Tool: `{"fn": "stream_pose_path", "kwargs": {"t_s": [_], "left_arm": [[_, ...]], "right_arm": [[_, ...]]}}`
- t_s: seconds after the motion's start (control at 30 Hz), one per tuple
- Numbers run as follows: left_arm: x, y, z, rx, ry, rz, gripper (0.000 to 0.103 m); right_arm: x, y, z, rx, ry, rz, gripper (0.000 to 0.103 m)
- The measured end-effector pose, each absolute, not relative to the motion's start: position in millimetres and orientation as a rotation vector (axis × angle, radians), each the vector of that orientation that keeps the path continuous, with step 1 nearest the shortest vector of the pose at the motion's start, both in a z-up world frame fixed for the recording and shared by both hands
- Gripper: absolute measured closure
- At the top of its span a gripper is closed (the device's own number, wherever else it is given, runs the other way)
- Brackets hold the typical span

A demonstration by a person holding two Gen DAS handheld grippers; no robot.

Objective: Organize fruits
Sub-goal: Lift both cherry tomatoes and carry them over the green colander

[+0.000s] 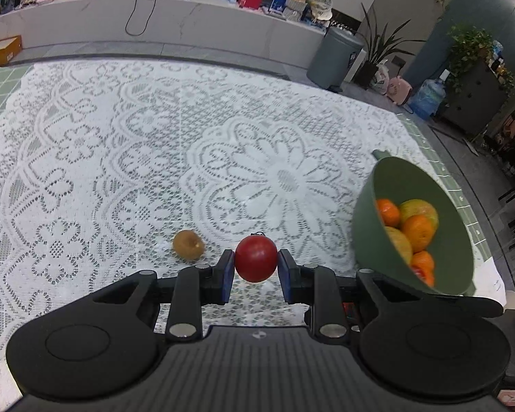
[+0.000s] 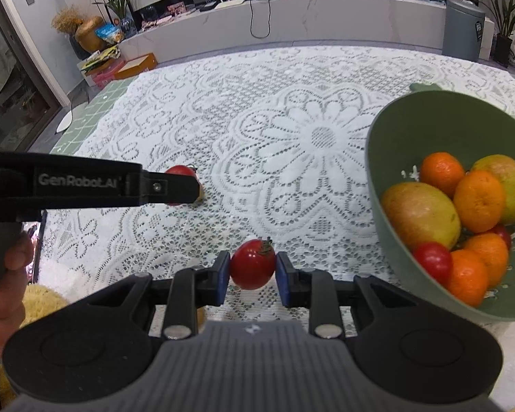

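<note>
Lace cloth [image 1: 154, 158] — smooth round tomatoes [image 1: 256, 258]

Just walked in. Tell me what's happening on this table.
A person is sorting fruit with two handheld grippers. The left gripper is shut on a red tomato, and the right gripper is shut on another tomato. A brownish fruit lies on the lace tablecloth. The green bowl already holds oranges, mangoes and tomatoes.

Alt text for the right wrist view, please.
The right gripper clamps a red tomato above a white lace tablecloth. A green bowl of fruit sits right; the left gripper holds another tomato.
</note>
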State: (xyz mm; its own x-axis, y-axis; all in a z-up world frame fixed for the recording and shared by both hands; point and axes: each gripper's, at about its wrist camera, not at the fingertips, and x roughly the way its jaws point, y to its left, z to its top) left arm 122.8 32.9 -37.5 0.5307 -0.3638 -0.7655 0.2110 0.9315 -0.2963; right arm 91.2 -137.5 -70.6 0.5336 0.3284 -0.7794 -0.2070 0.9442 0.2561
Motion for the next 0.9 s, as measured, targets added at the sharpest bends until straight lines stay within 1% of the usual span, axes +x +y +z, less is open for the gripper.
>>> {"fn": "stream_pose_path", "kwargs": {"t_s": [0.43, 0.9], "left_arm": [[94, 7, -7, -0.126, 0.899, -0.374, 0.073], [69, -29, 7, -0.071, 0.879, -0.421, 0.073]], "right_arm": [[64, -173, -42, 0.179, 0.859, 0.282, 0.078], [37, -224, -27, 0.215, 0.778, 0.206, 0.078]]}}
